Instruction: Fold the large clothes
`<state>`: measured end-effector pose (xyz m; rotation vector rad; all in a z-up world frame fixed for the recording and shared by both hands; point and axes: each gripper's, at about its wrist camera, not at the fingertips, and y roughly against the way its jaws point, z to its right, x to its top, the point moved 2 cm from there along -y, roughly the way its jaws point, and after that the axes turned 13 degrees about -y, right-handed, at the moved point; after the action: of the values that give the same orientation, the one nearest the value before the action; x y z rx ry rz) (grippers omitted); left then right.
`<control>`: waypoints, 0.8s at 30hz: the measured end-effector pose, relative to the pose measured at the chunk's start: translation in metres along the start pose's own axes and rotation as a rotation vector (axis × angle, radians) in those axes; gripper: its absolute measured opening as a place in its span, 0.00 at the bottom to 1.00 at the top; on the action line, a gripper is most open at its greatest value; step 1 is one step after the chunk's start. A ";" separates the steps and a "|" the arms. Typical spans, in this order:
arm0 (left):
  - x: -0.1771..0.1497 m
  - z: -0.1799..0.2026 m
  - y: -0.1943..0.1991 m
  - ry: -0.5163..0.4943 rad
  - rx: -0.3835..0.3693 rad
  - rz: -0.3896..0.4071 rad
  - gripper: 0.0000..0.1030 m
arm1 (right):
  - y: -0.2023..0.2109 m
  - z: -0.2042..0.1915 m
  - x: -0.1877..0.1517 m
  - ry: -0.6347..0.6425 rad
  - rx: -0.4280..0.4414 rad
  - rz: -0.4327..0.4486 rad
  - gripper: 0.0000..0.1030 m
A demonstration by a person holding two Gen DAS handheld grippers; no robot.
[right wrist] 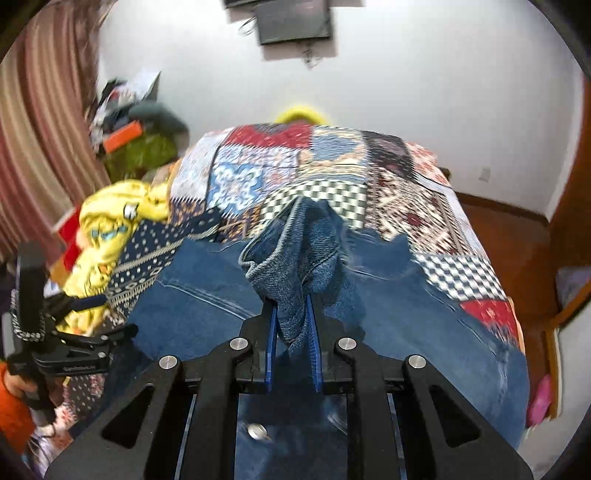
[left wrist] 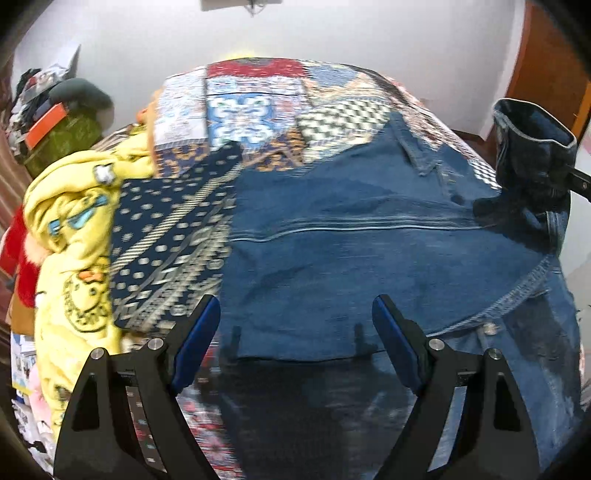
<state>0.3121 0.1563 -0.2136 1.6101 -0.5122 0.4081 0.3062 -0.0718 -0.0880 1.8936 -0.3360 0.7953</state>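
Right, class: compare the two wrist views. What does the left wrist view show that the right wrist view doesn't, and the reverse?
Only the left wrist view shows the left gripper open and empty above the denim garment.

Only the right wrist view shows the wall screen and the fold of denim between the right gripper fingers.

Both show the garment, the patchwork bedcover and the yellow clothing.

Both wrist views close above the denim garment (left wrist: 332,258) — facing the far wall, sharing the patchwork bedspread (right wrist: 332,166).
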 end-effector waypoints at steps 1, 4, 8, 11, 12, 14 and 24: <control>0.002 0.009 -0.003 -0.008 -0.011 -0.007 0.82 | 0.005 0.009 -0.002 -0.026 0.002 0.007 0.13; 0.003 0.032 -0.012 -0.036 -0.038 -0.033 0.82 | 0.011 0.033 -0.010 -0.086 0.006 0.008 0.13; -0.002 0.066 -0.029 -0.096 -0.060 -0.088 0.82 | 0.011 0.069 -0.023 -0.172 0.020 -0.035 0.13; -0.011 0.080 -0.040 -0.125 -0.063 -0.127 0.82 | 0.007 0.089 -0.037 -0.198 -0.007 -0.060 0.13; -0.013 0.083 -0.043 -0.131 -0.063 -0.138 0.82 | 0.004 0.096 -0.043 -0.213 -0.023 -0.070 0.13; -0.018 0.088 -0.048 -0.139 -0.048 -0.142 0.82 | 0.001 0.112 -0.052 -0.245 -0.046 -0.091 0.13; -0.027 0.081 -0.039 -0.072 -0.067 -0.142 0.83 | 0.000 0.139 -0.082 -0.261 -0.098 -0.165 0.16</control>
<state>0.3084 0.0809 -0.2688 1.5891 -0.4579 0.2256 0.2972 -0.2048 -0.1797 1.9066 -0.3664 0.4151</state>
